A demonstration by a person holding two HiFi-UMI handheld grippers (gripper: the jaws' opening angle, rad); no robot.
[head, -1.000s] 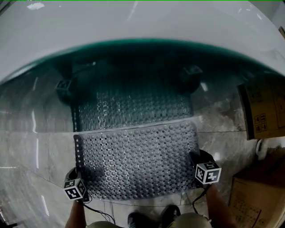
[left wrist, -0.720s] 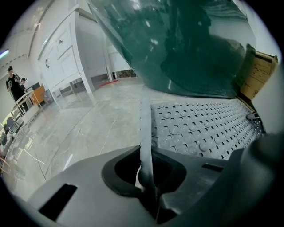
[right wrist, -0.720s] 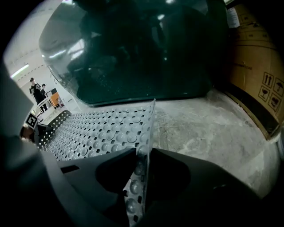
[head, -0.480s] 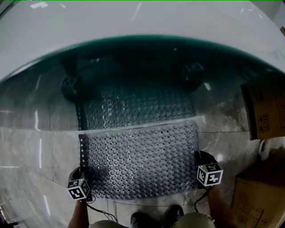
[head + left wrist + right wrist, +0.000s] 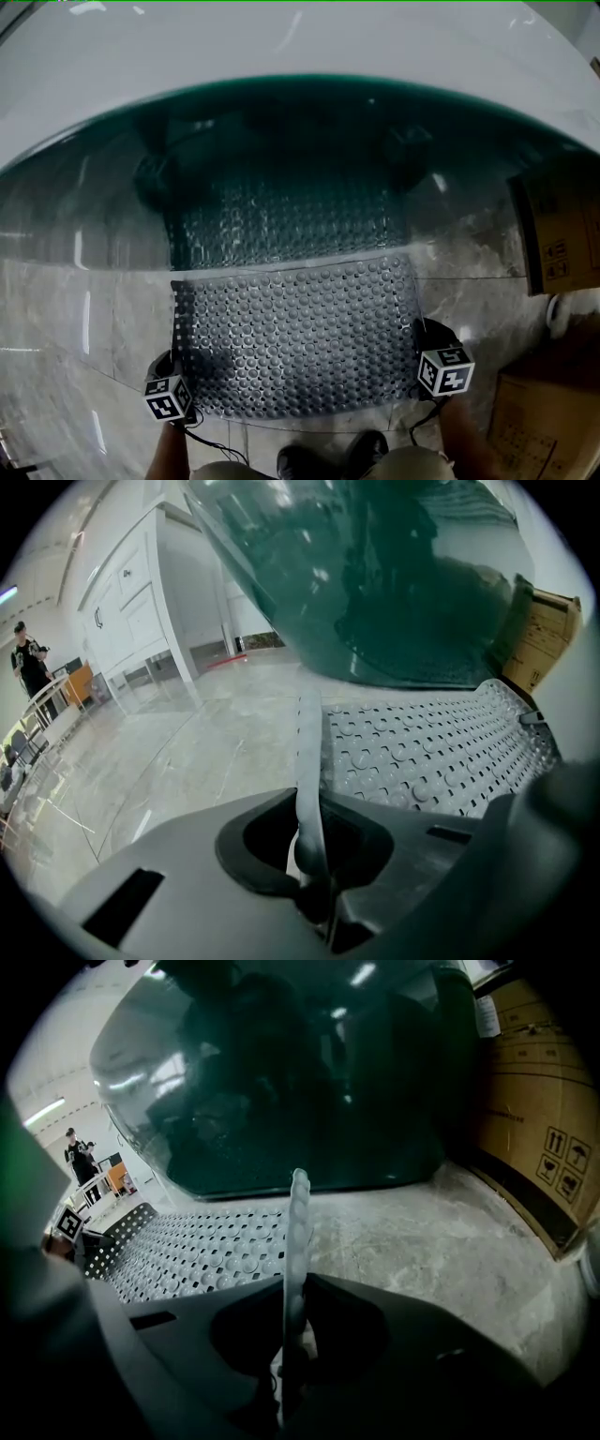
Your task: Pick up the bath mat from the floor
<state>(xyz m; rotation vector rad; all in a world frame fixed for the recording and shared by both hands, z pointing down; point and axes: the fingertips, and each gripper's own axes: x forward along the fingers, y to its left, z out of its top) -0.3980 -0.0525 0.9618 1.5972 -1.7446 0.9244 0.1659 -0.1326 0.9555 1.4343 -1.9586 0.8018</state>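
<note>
Marble floor (image 5: 84, 319) is bearing a grey studded rubber bath mat (image 5: 295, 337).
Left gripper (image 5: 176, 366) and just-closing right gripper (image 5: 422, 333) are pinching its floppy side edges.

Left gripper (image 5: 309, 850), right gripper (image 5: 289, 1335): jaws grip mat (image 5: 187, 1241) (right's just closing).

Dark green glossy curved panel (image 5: 309, 122) curving across in front of you, cardboard box (image 5: 555, 234) standing at your right, second box (image 5: 539, 422) sitting nearer you, white cabinets (image 5: 127, 621) lining the far left, a person (image 5: 28, 663) standing beyond.
</note>
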